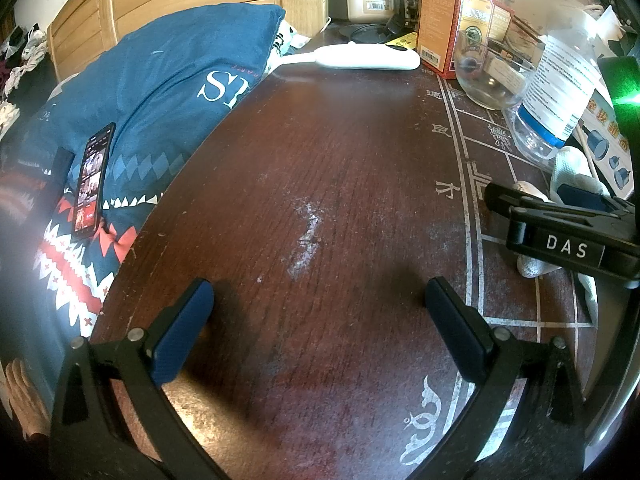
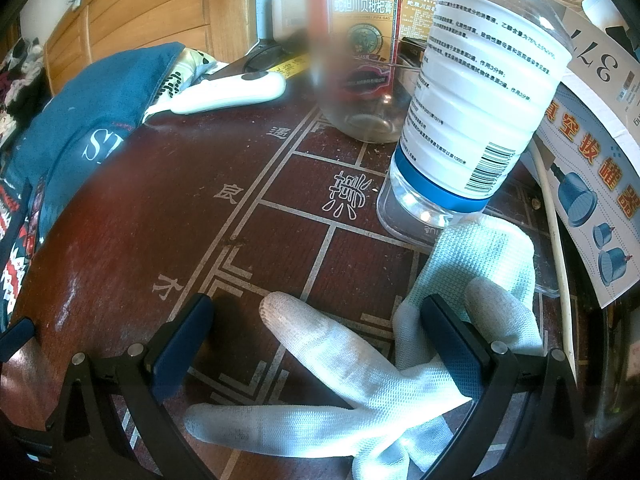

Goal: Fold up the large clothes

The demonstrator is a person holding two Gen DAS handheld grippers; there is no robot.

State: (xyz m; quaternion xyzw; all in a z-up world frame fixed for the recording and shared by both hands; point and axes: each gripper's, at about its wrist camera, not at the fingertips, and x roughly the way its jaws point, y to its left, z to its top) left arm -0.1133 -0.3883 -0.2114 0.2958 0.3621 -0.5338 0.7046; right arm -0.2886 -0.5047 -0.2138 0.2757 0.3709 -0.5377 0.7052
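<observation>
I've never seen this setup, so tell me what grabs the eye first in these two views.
The dark red table, printed with white lines and characters, fills both views, with both grippers open above it. A white knit glove lies flat between the right gripper fingers, just before a big clear plastic bottle with a white label. Off the table's left edge, a phone with its screen lit rests on blue patterned bedding, beyond the left gripper.

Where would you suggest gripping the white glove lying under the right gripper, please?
Probably take the white glove by the long finger pointing up-left, which lies flat and clear on the dark table. The open right gripper already straddles it, so come straight down and close across that finger.
</observation>
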